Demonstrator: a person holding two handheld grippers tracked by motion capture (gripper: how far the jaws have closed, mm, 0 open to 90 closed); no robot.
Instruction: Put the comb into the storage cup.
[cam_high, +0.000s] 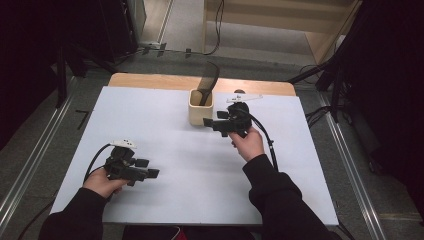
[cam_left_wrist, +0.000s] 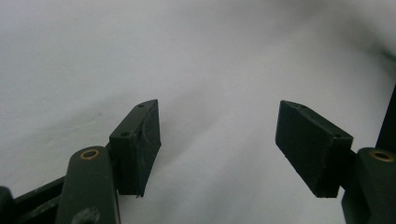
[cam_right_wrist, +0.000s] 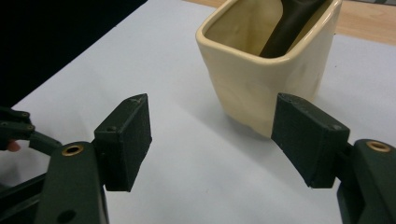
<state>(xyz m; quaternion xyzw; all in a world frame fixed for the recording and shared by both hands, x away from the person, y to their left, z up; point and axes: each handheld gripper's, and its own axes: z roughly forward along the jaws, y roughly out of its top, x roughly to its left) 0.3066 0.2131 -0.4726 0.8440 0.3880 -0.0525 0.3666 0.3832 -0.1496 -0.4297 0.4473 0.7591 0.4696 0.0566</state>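
A cream square ceramic cup (cam_high: 201, 106) stands at the back middle of the white table top (cam_high: 170, 130), and a dark curved utensil (cam_high: 208, 82) leans out of it. My right gripper (cam_high: 212, 121) sits just right of the cup, pointing left at its base. In the right gripper view the cup (cam_right_wrist: 261, 70) is close ahead with the utensil (cam_right_wrist: 289, 23) inside, and my right gripper (cam_right_wrist: 212, 140) is open and holds nothing. My left gripper (cam_high: 147, 168) rests low at the front left, open. In the left gripper view my left gripper (cam_left_wrist: 217, 140) has only bare white surface between its jaws.
A strip of wooden table (cam_high: 150, 80) shows behind the white top. Cables (cam_high: 217, 30) run over the floor behind the table. Metal rails (cam_high: 350, 165) flank both sides, with dark curtains beyond. Cables trail from both grippers along the person's black sleeves.
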